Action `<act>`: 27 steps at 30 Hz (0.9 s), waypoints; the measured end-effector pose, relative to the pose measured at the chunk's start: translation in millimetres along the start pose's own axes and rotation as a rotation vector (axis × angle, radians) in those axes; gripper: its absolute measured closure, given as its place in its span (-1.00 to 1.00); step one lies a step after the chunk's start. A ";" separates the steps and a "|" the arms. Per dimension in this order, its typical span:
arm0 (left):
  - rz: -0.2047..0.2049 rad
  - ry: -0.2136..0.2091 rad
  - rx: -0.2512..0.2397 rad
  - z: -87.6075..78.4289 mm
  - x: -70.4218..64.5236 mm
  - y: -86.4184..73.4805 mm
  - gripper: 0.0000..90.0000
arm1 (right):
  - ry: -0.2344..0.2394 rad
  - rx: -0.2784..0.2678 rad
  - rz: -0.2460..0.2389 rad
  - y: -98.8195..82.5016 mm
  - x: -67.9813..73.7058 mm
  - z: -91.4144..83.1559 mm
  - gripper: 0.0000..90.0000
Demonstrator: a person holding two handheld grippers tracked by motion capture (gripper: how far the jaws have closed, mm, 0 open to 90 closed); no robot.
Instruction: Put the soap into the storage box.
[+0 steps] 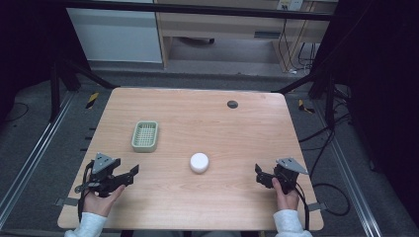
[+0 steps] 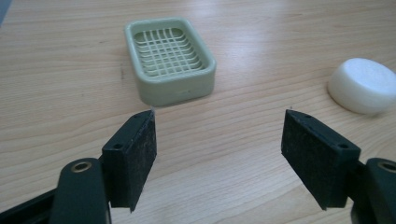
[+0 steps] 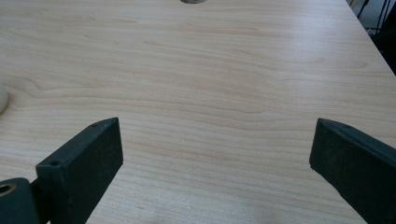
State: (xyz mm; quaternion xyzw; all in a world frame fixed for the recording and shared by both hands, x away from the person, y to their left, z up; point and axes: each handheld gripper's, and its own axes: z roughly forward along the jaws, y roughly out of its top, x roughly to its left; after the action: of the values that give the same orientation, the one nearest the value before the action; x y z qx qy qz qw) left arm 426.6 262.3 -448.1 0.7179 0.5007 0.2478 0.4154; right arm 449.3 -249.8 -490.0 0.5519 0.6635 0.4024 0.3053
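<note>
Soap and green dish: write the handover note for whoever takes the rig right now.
Left gripper: open, empty, near the table's left front, aimed towards the green soap dish.
Right gripper: open, empty, at the right front.
White round soap: on the bare table mid-front, apart from the dish and between the two grippers.
Dish: empty, upright, left of centre.
Done: nothing gripped.
Left: probably grasp the soap and set it in the dish.

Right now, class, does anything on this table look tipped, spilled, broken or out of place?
Nothing stands out. The pale green slotted plastic soap dish sits flat and empty on the light wooden table, the round white soap bar lies apart from it, unbroken, and both grippers are open above bare wood.
</note>
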 end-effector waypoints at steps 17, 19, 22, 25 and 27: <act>0.087 -0.069 0.026 8.8 -41.5 19.1 -0.42 | 0.005 -0.001 -0.012 -0.2 2.1 2.4 -0.93; 0.096 -0.078 0.035 11.5 -46.8 20.3 -0.42 | 0.003 -0.002 -0.013 -0.2 1.9 2.3 -0.93; 0.110 -0.085 0.046 14.9 -52.6 23.6 -0.43 | 0.003 0.002 -0.016 -0.5 2.1 2.5 -0.93; 0.130 -0.103 0.050 22.0 -64.2 32.5 -0.43 | 0.004 0.006 -0.017 -0.7 2.9 2.6 -0.93; 0.137 -0.108 0.052 24.1 -67.3 34.7 -0.43 | 0.004 0.005 -0.018 -0.7 3.0 2.6 -0.93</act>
State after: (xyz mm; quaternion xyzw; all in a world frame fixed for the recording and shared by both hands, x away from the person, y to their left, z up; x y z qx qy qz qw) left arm 437.7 186.3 -427.6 0.7733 0.4336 0.2235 0.4050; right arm 450.6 -246.4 -491.8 0.5458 0.6703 0.3990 0.3060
